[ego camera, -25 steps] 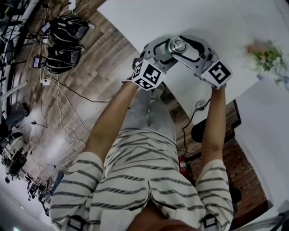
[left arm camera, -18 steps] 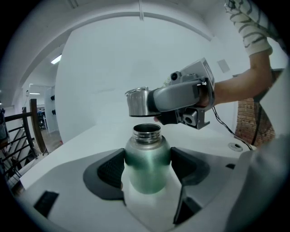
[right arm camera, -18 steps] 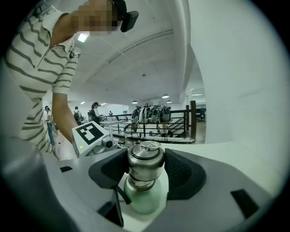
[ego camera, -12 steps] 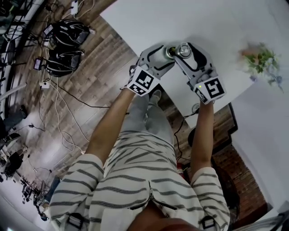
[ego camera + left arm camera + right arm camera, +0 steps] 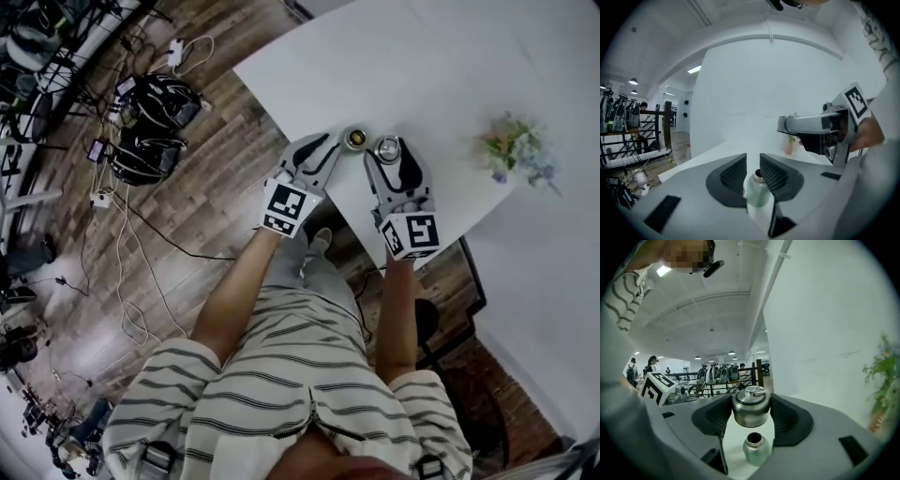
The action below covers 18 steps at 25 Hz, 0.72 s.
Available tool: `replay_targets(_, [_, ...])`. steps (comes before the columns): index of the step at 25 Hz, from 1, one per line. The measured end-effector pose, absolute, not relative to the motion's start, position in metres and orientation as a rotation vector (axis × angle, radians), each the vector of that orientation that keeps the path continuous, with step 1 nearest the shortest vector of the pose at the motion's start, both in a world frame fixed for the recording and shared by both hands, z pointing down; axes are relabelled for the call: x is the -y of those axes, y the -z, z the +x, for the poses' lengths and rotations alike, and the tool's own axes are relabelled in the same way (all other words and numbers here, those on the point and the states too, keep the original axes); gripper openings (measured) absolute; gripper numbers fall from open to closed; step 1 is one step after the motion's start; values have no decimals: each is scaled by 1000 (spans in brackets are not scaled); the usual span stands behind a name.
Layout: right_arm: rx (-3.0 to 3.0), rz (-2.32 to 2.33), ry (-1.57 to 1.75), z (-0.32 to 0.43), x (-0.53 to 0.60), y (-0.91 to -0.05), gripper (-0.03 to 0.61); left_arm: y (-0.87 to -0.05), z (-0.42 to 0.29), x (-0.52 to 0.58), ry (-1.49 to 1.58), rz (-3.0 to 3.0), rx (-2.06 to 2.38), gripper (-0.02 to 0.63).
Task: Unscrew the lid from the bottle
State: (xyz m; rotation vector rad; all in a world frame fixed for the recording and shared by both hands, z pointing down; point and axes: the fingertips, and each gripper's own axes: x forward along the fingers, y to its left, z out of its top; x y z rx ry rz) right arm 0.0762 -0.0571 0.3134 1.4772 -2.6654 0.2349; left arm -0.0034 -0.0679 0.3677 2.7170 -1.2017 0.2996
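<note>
Table (image 5: 441, 66) open ahead; potted plant (image 5: 517, 155) stands right.

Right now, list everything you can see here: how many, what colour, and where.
bottle: one, pale green, mouth open, standing near the table edge
lid: one, silver, off the bottle, held close by it
table: one, white
flowers: one bunch, green and pink, on the table's right
bags: two, black, on the wooden floor at left
cables: several, dark and white, across the floor
left gripper: one, grey, fingers closing around the bottle
right gripper: one, grey, fingers shut on the lid
person: one, striped shirt, an arm to each gripper
</note>
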Motion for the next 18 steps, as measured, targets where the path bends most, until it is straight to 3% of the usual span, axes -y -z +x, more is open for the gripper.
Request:
replay_targets(3, [2644, 1535, -225, 73, 46, -289, 265, -339, -13, 59, -273, 2687, 1282, 1])
replay_targets(18, [2615, 1655, -126, 59, 2, -201, 265, -212, -33, 6, -143, 2733, 1425, -3])
